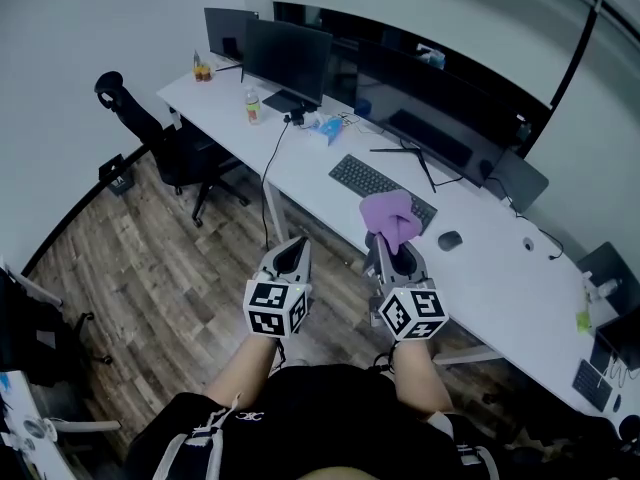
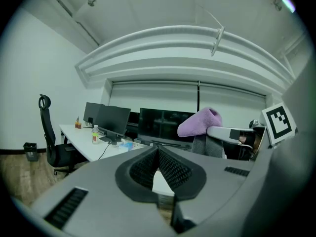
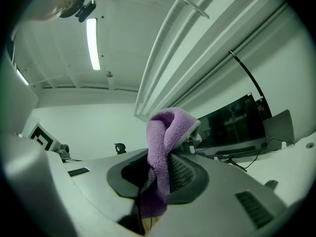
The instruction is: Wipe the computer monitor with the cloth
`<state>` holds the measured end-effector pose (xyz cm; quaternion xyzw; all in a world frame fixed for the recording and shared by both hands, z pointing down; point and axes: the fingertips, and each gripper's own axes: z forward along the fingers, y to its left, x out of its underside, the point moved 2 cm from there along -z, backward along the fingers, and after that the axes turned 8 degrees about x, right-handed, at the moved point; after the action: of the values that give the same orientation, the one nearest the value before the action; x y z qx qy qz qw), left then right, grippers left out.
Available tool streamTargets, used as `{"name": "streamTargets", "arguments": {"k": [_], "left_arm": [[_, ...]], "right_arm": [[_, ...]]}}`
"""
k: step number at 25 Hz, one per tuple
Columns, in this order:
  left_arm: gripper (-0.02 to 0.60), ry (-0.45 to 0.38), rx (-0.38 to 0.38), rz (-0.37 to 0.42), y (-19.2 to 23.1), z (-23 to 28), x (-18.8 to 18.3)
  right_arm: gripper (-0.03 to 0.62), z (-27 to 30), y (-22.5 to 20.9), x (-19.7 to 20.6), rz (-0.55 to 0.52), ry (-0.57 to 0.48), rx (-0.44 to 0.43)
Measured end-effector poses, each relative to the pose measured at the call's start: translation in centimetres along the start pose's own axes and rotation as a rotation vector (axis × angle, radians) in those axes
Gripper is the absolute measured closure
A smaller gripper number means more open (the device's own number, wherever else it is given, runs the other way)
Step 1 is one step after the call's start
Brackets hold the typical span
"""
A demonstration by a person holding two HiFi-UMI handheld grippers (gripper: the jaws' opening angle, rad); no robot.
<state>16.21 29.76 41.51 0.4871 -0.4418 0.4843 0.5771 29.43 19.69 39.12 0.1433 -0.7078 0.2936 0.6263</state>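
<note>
Now, right gripper (image 1: 396, 252) clamping purple cloth (image 1: 391, 214)

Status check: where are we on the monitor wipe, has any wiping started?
Done: the purple cloth is clamped in the right gripper's jaws. In hand: that gripper is held up in front of the desk, with the cloth touching no screen; the left gripper's jaws are together on nothing. Left: carrying the cloth to a monitor and all the wiping.
</note>
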Motion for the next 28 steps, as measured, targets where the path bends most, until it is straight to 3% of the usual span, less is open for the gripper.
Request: {"name": "streamTargets", "arguments": {"k": [6,15,28], "left_arm": [[0.569,0.01,0.008,-0.006,5.6,-1.0,0.4],[0.569,0.031,0.011,-0.033,10.8,0.0,0.9],[0.569,0.063,0.021,-0.022,18.7,10.6,-0.4]], "right_arm": [[0.499,3.2,3.1,1.3,0.012,-0.015,0.039],[0.499,7.9,5.1,2.8,0.008,0.012,0.042],[0.497,21.1,1.6,3.8,0.035,0.024,0.045]]}}
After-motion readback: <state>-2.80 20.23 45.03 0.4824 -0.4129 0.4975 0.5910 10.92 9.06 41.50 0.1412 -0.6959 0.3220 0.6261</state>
